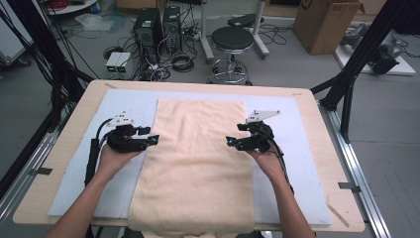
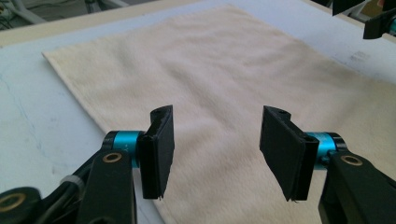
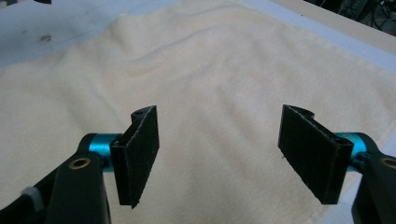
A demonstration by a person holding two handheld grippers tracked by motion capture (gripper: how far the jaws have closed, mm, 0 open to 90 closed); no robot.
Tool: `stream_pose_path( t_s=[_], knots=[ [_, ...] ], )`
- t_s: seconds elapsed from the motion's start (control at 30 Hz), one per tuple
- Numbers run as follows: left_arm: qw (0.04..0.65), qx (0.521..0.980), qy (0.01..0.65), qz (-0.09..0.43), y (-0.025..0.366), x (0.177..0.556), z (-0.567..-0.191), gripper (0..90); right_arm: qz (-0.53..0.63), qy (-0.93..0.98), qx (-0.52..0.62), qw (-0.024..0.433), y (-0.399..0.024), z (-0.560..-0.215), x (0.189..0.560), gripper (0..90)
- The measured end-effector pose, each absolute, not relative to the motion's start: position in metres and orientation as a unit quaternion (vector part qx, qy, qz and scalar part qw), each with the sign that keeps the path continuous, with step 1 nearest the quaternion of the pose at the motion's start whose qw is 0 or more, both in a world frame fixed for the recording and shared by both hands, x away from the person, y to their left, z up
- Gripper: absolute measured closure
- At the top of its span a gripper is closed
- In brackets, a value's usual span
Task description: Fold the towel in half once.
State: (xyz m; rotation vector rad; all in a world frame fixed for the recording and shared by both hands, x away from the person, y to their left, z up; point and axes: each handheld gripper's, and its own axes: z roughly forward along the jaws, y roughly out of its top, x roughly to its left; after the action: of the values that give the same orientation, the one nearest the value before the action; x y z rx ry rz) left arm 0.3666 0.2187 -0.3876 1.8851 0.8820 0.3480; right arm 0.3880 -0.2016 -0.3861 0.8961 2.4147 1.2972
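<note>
The near end of the cream towel (image 1: 195, 168) hangs a little over the near edge of the table (image 1: 327, 163), between the person's two forearms. The towel lies flat and lengthwise down the middle of the table, on a pale blue-white mat (image 1: 292, 148) that covers most of the wooden top; its far edge stops short of the mat's far edge.

Partway up the towel, the left gripper (image 1: 154, 139) is held at the towel's left edge, pointing right toward the cloth, with its tip just over that edge. In the left gripper view its two black jaws stand wide apart with nothing between them; the towel (image 2: 224, 84) lies below and beyond them, and its left edge runs diagonally past the jaw on the left onto the bare mat (image 2: 42, 121).

Across the cloth, the right gripper (image 1: 231, 142) is held at the towel's right edge, pointing left, its tip over the cloth. In the right gripper view its jaws are also spread wide and empty, above the towel (image 3: 215, 88), which has a soft ripple farther off.

Beyond the table, on the grey floor, stand a round black stool (image 1: 232, 39), two computer towers (image 1: 157, 29) and a cardboard box (image 1: 327, 22)
</note>
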Motion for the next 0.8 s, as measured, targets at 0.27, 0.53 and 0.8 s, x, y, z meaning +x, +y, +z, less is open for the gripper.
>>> stream_pose_path(
  t_s=[0.27, 0.53, 0.8],
  knots=[
    [0.487, 0.770, 0.381, 0.156, 0.214, 0.400, -0.384, 45.6, 0.441, 0.824, 0.329, 0.139, -0.207, -0.386, 0.413, 29.7],
    [0.459, 0.772, 0.407, 0.165, 0.217, 0.424, -0.416, 46.0, 0.422, 0.820, 0.361, 0.139, -0.212, -0.414, 0.436, 29.9],
    [0.407, 0.797, 0.420, 0.149, 0.210, 0.436, -0.445, 48.7, 0.375, 0.834, 0.384, 0.128, -0.213, -0.442, 0.450, 36.8]
  ],
)
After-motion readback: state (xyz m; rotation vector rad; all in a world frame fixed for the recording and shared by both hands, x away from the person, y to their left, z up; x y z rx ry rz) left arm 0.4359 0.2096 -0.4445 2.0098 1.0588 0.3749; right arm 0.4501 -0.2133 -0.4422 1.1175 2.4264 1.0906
